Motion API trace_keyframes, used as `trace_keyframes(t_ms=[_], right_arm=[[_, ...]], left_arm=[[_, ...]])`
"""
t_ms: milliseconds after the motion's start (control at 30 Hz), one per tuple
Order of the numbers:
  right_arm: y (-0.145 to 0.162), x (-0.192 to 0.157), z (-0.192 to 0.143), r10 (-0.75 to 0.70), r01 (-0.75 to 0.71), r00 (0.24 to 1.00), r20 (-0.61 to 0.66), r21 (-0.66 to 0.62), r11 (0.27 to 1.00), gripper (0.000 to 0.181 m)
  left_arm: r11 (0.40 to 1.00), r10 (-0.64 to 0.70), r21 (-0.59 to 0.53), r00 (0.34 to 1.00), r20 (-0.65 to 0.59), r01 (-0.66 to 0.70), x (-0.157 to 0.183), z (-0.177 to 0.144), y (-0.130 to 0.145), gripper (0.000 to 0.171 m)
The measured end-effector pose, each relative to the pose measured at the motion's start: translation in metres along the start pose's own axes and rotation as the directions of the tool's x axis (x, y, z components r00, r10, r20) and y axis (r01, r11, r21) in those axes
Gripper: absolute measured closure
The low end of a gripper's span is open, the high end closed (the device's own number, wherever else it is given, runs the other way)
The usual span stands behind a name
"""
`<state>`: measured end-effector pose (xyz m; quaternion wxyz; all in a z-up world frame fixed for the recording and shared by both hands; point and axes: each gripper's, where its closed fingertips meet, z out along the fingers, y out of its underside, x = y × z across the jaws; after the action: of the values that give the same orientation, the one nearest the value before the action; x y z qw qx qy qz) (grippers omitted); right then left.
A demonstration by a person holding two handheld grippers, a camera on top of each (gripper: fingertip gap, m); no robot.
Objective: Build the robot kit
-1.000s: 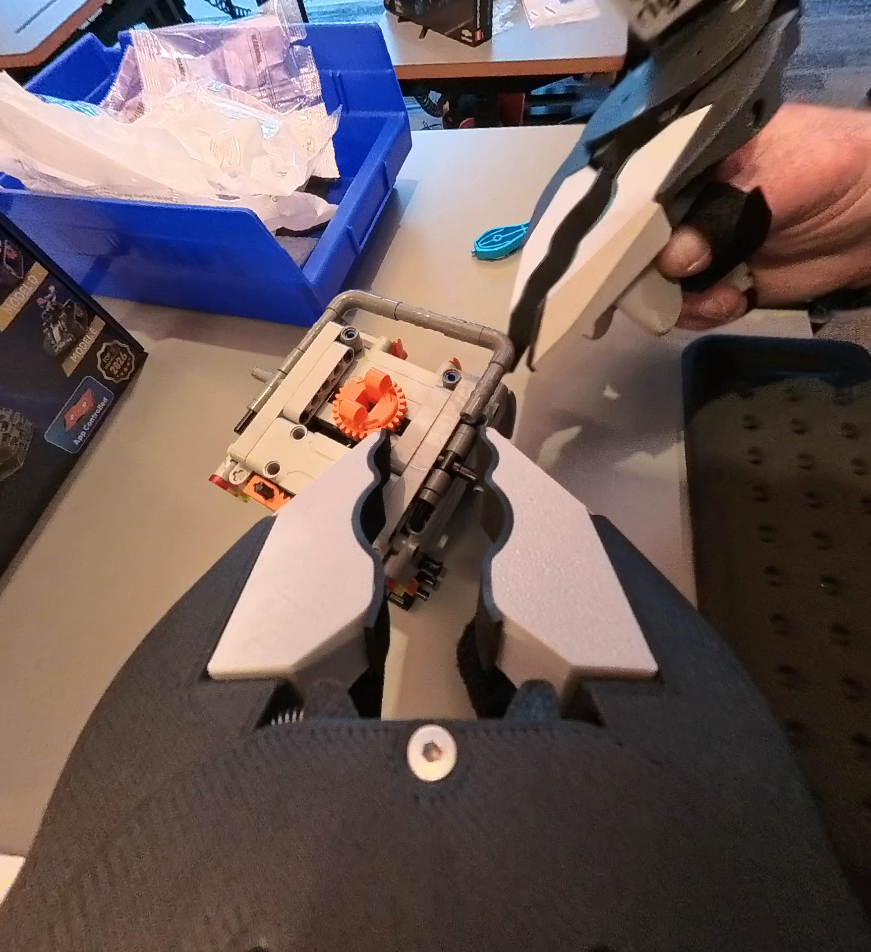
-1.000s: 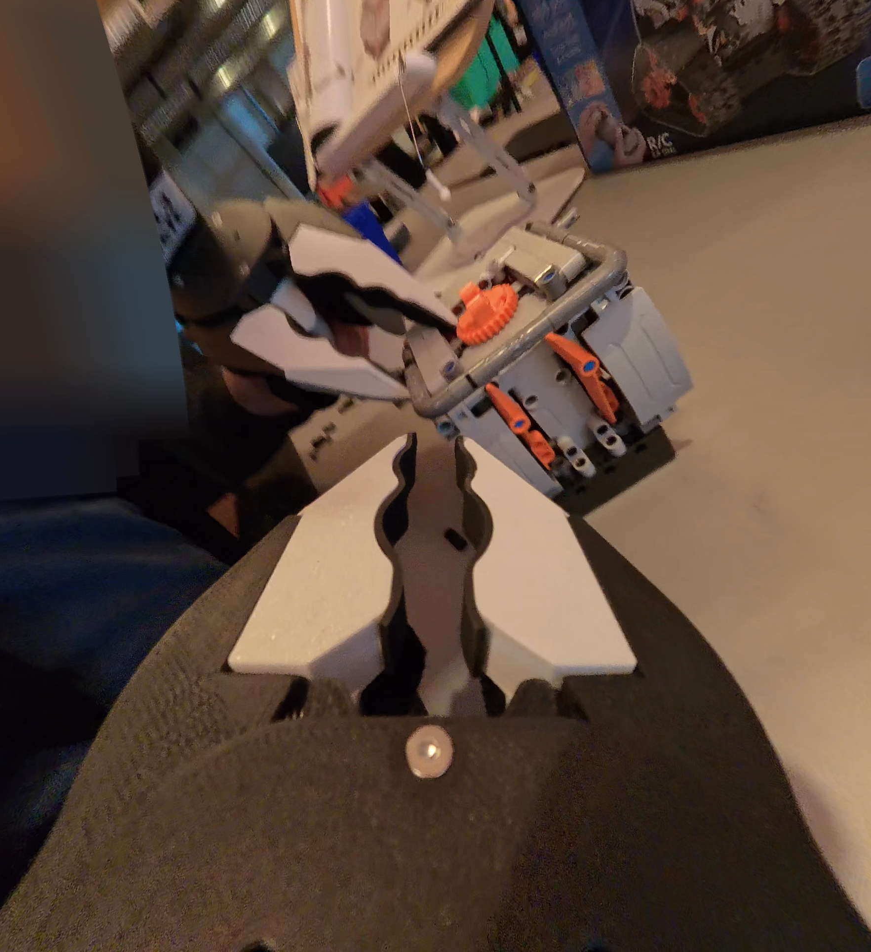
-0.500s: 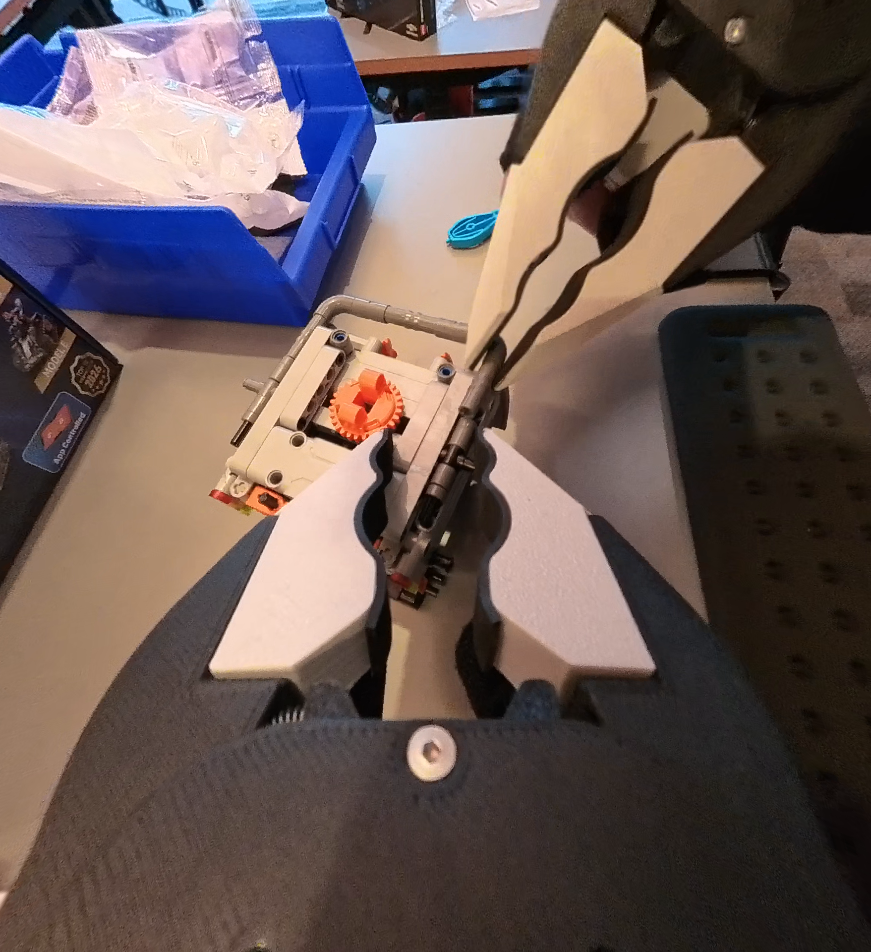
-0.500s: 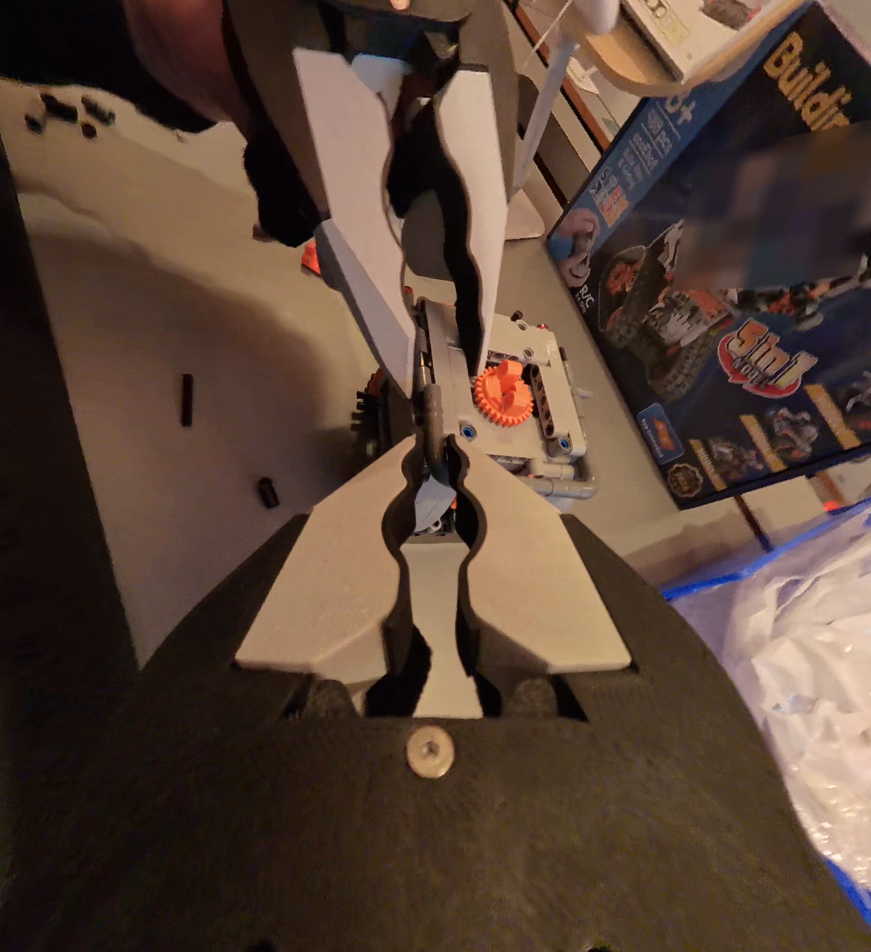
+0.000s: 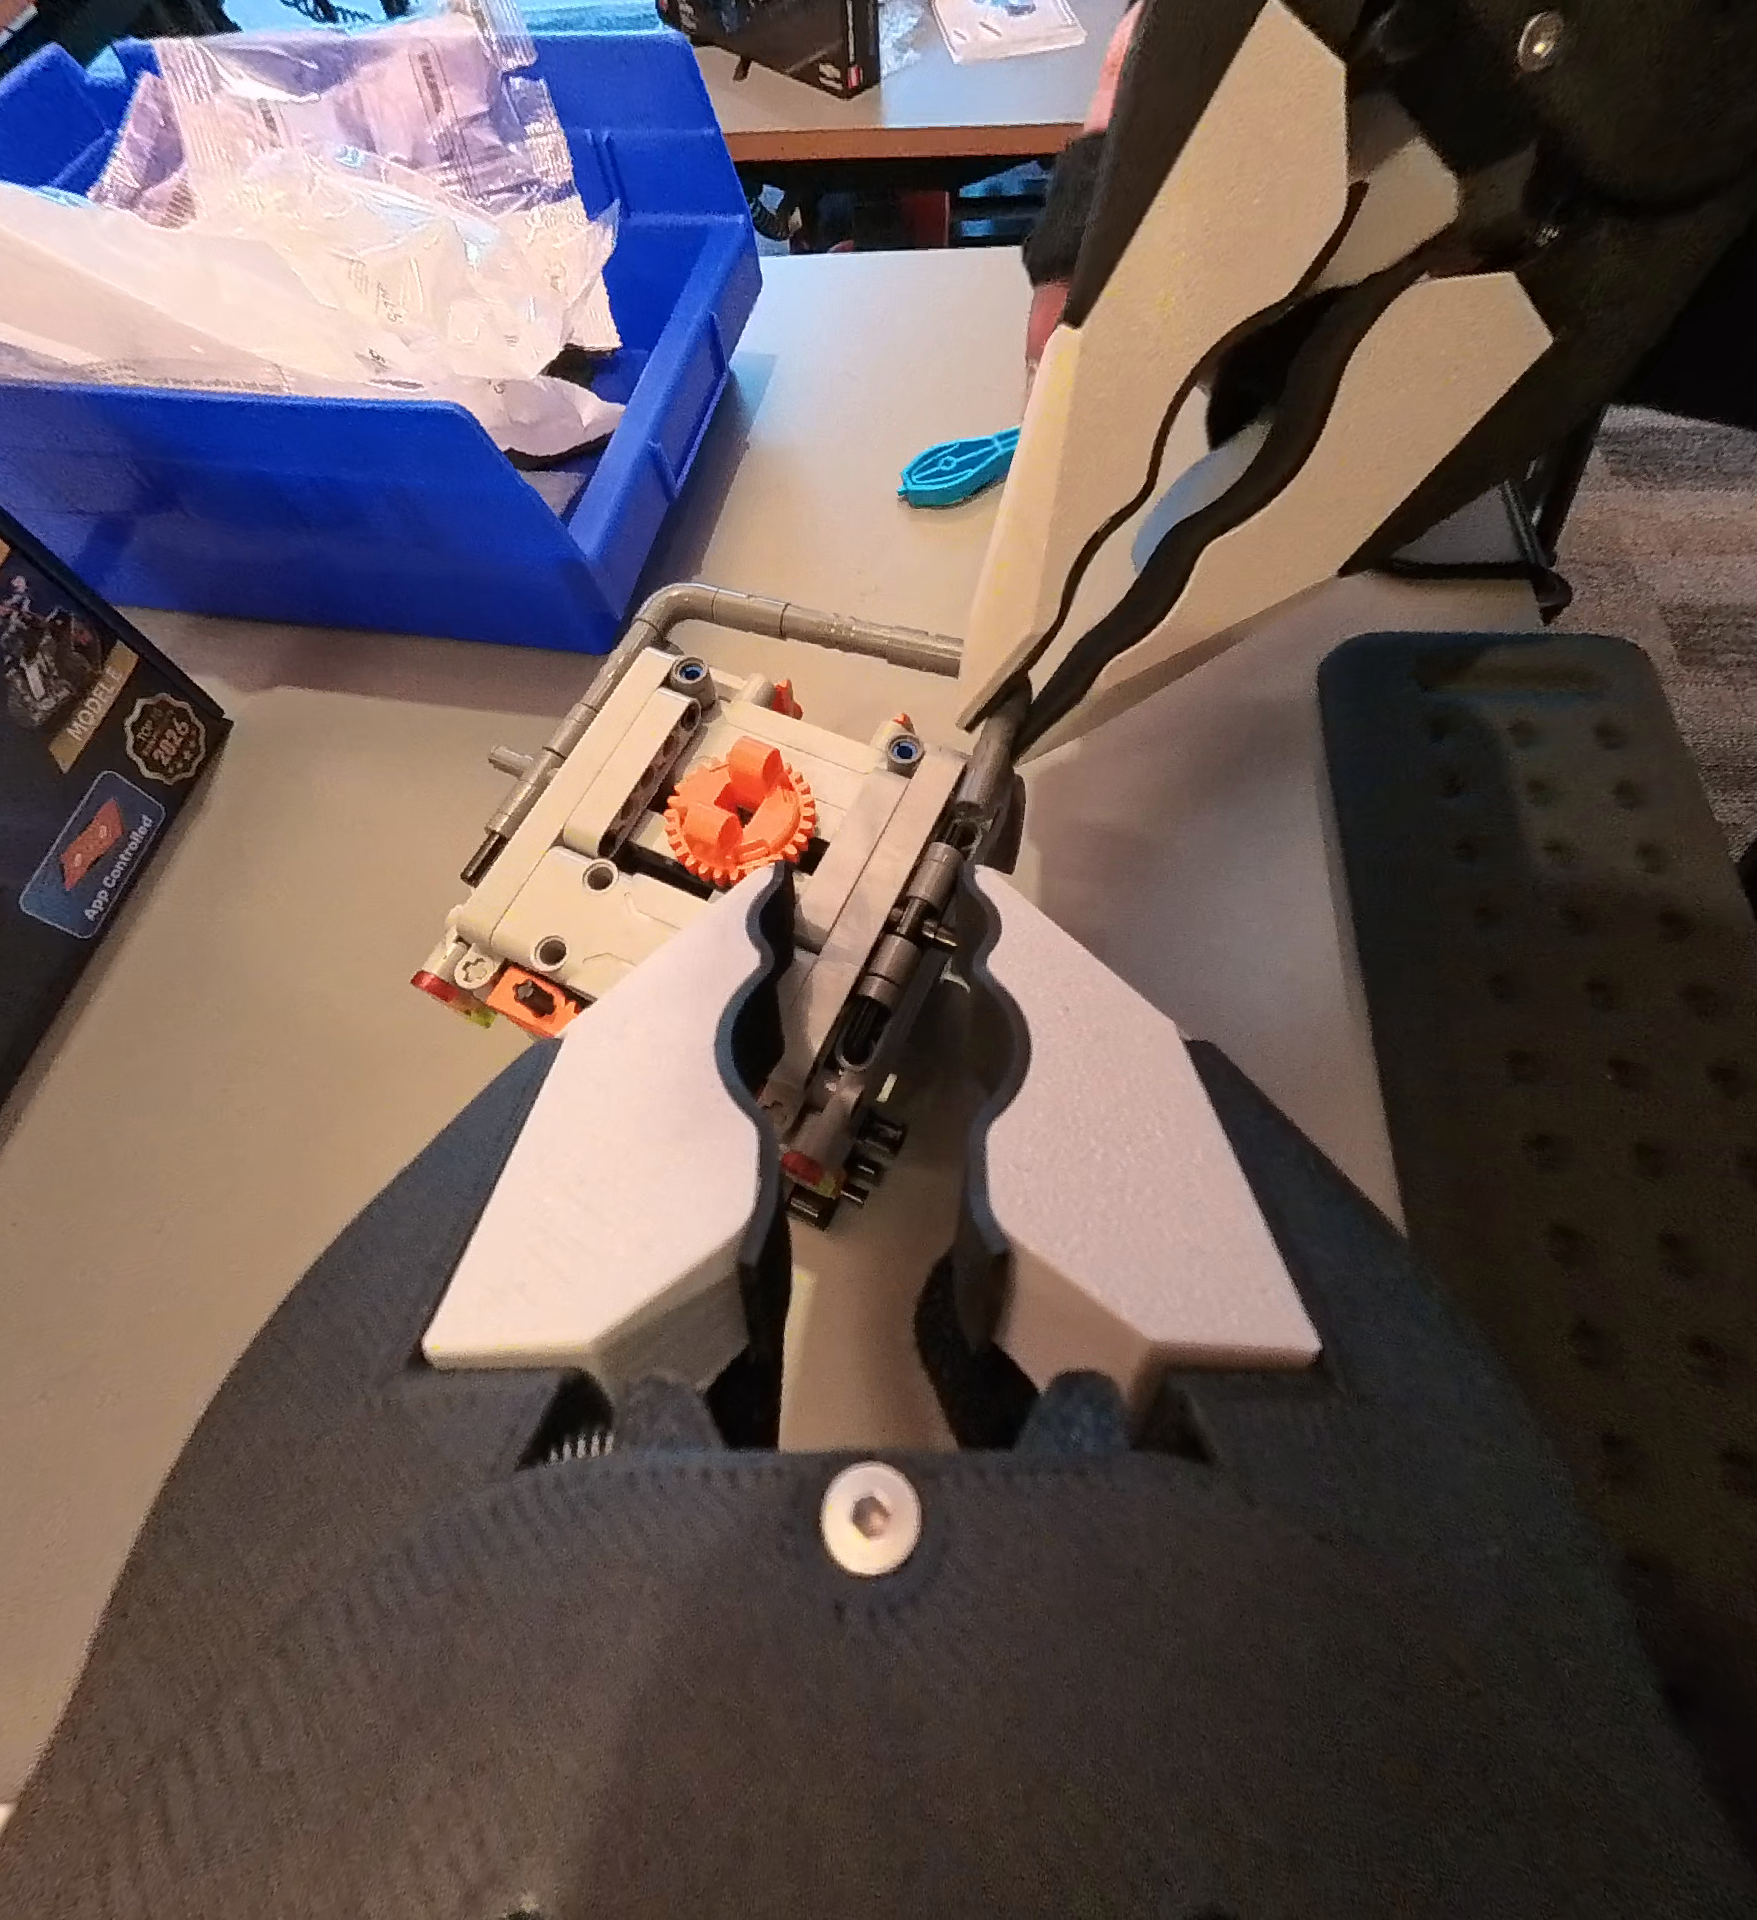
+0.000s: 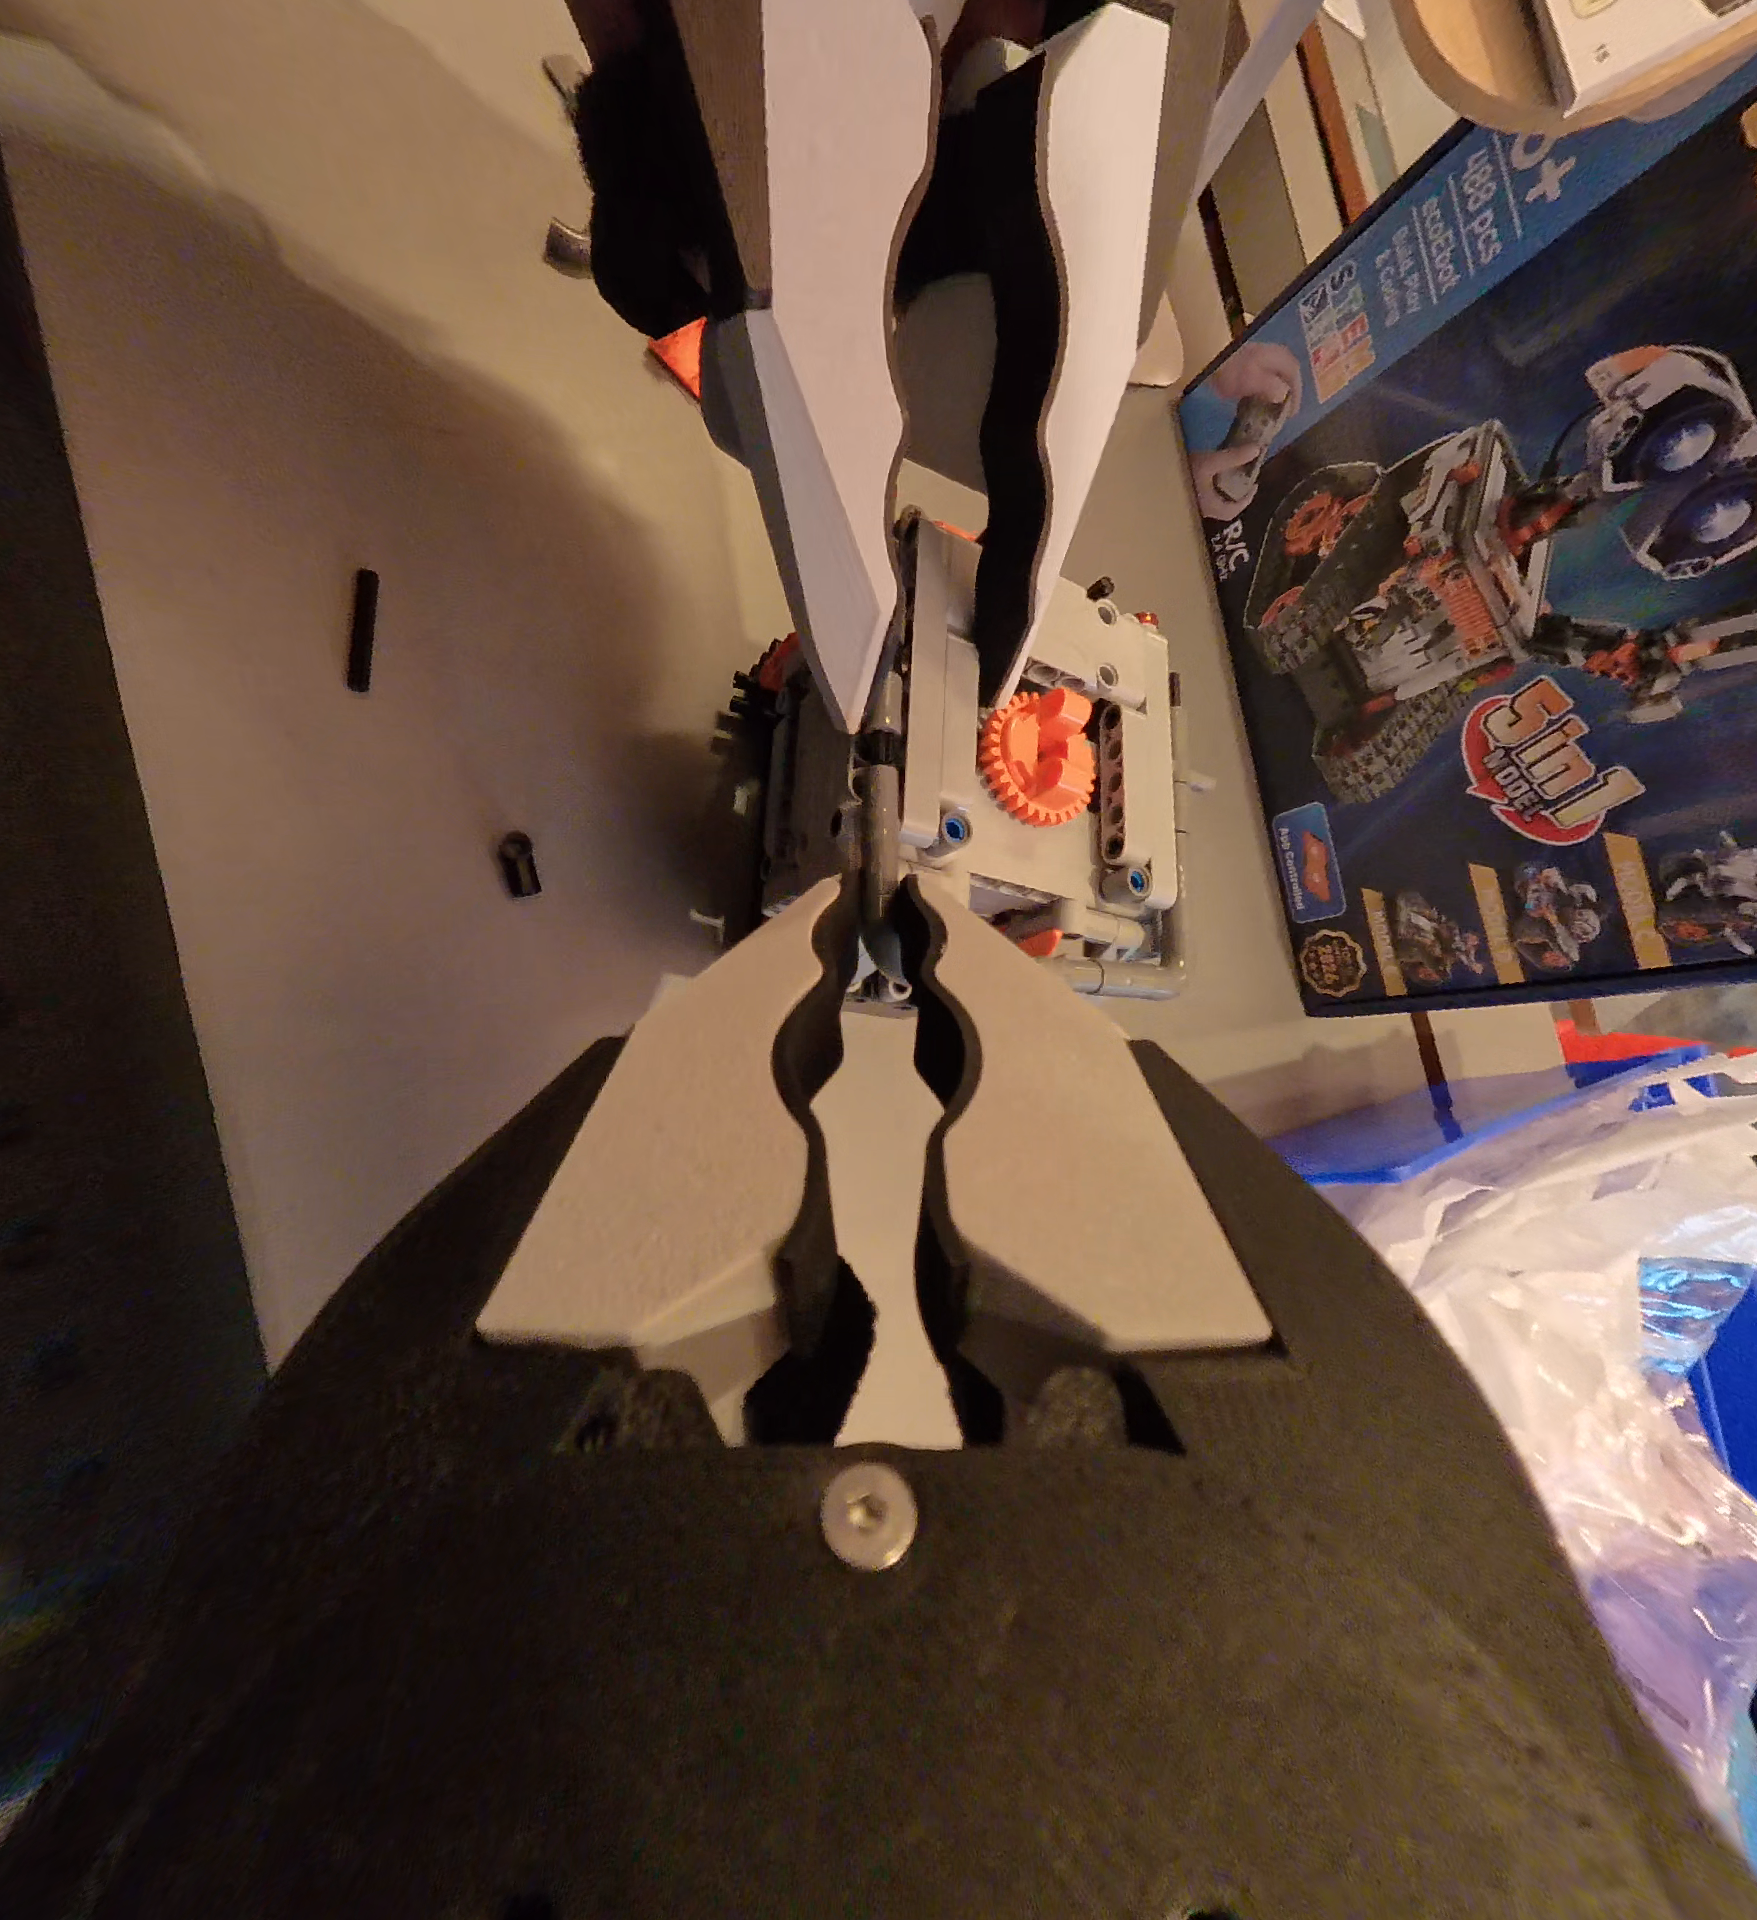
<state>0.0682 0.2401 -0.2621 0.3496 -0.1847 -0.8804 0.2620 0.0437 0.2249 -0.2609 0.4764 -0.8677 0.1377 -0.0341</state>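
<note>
Between the left gripper's (image 5: 869,904) fingers a grey brick model (image 5: 708,831) is sitting gripped — the jaws, part open, are clamping its dark right-hand edge as it rests on the table (image 5: 230,1039). Just beyond them the right gripper (image 5: 999,727) is pinching the grey pipe frame (image 5: 801,618) at the model's far right corner, jaws nearly closed on it. An orange gear (image 5: 739,800) is sitting on top of the model, left of both sets of tips. Farther out left a blue bin (image 5: 334,499) is holding clear bags (image 5: 282,229), and a dark printed box (image 5: 22,831) is lying nearer. Right of the fingers a black perforated mat (image 5: 1580,1039) is lying; beyond the right gripper, a teal piece (image 5: 957,468).

In the right wrist view, small black pins (image 6: 365,629) are lying on the table, left of the fingers.
</note>
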Motion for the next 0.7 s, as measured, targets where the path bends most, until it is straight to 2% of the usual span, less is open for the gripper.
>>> trace_keyframes(t_ms=[233,367,533,700], right_arm=[[0.0030,-0.0004,-0.0005,-0.028,0.032,0.999,0.041,-0.091,0.995,0.177],[0.0036,-0.0004,0.0001,0.048,-0.036,0.994,0.093,-0.135,0.990,0.177],[-0.0032,0.0033,-0.0035,0.189,-0.188,0.970,0.155,-0.025,0.982,0.175],[0.0031,0.0022,-0.0027,0.164,-0.165,0.973,0.159,-0.013,0.986,0.176]], left_arm=[[1.000,-0.009,0.002,1.000,0.009,0.009,0.0004,0.0018,-0.0014,0.143],[1.000,-0.003,-0.010,1.000,0.021,0.004,0.0004,0.0023,-0.0014,0.143],[1.000,0.000,-0.010,0.999,0.033,0.001,0.0006,0.0016,-0.0012,0.143],[0.999,0.028,-0.032,0.998,0.055,-0.027,0.0004,0.0010,0.0000,0.142]])
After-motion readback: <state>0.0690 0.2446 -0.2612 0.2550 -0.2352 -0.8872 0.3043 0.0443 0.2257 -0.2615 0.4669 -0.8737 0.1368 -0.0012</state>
